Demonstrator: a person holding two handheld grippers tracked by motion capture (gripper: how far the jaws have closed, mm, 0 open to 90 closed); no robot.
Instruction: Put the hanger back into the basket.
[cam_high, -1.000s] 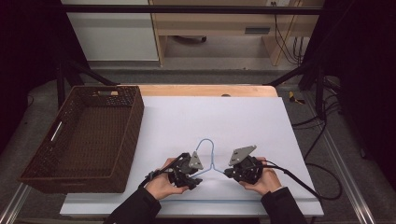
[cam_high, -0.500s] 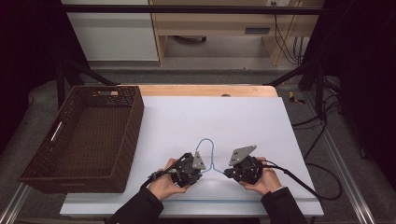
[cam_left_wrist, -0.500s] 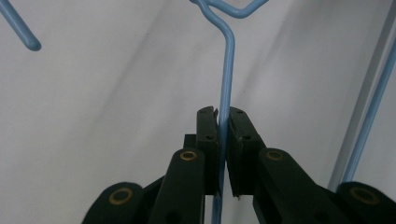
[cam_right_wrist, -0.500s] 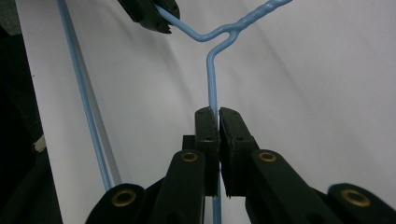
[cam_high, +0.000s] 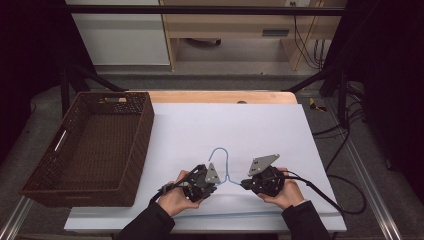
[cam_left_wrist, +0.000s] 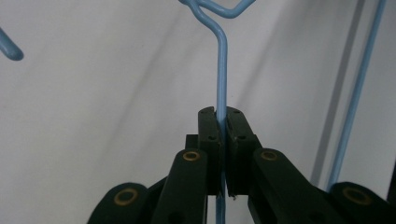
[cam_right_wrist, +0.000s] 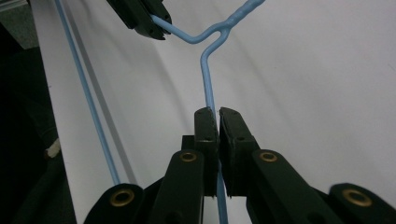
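A light blue wire hanger (cam_high: 226, 170) lies flat on the white table cover, hook pointing away from me. My left gripper (cam_high: 218, 183) grips its left sloping arm; the jaws have just been closing and now pinch the wire (cam_left_wrist: 222, 70) between the pads (cam_left_wrist: 210, 126). My right gripper (cam_high: 244, 184) is shut on the right sloping arm, where the wire (cam_right_wrist: 207, 79) runs between its pads (cam_right_wrist: 232, 128). The right gripper view also takes in the left gripper's jaws (cam_right_wrist: 149, 21) on the wire farther off. The hanger's long bottom bar (cam_high: 240, 215) runs near the table's front edge.
A dark brown woven basket (cam_high: 144, 131) stands empty at the table's left. The white cover (cam_high: 240, 125) stretches bare beyond the hanger. A black cable (cam_high: 325, 197) trails right from the right gripper. A wooden strip (cam_high: 220, 96) edges the far side.
The left gripper's jaws have closed onto the hanger's left arm, and that hand has edged slightly toward the hanger's neck. The right gripper has kept still, shut on the wire.
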